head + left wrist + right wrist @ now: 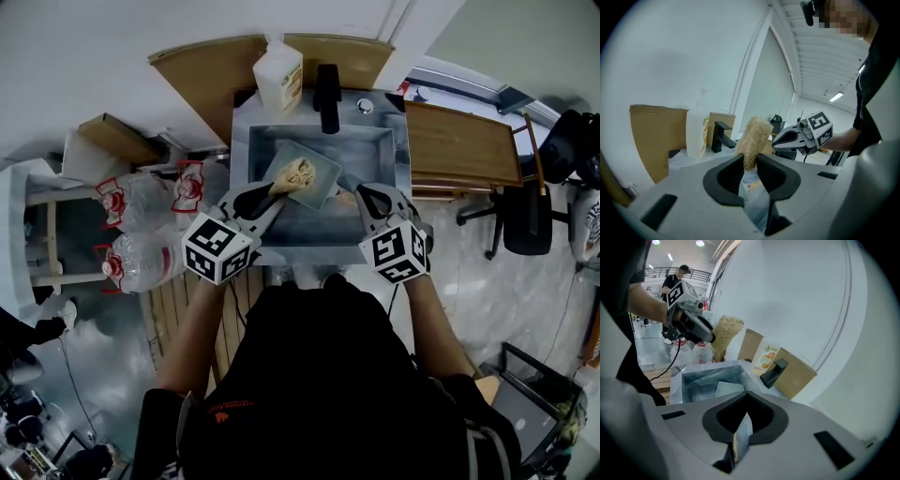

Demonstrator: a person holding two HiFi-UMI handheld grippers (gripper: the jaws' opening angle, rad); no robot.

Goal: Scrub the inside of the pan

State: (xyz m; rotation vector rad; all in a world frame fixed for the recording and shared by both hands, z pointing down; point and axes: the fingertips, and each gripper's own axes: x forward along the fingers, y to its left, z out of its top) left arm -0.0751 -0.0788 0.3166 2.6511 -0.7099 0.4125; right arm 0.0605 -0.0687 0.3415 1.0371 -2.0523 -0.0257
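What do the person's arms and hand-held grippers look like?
The left hand-held gripper and right hand-held gripper have grey bodies, black jaw pads and a cube of black-and-white square markers each. A black cable trails from the left one. The person wears a black short-sleeved top.

The sink (241, 159) is seen as brushed grey metal with a dull sheen, the pan (324, 184) as smooth matt grey-green metal. The scrubber (295, 173) is made of coarse tan fibre. The tap (327, 98) is finished in matt black; the boards (202, 70) are plain brown cardboard.
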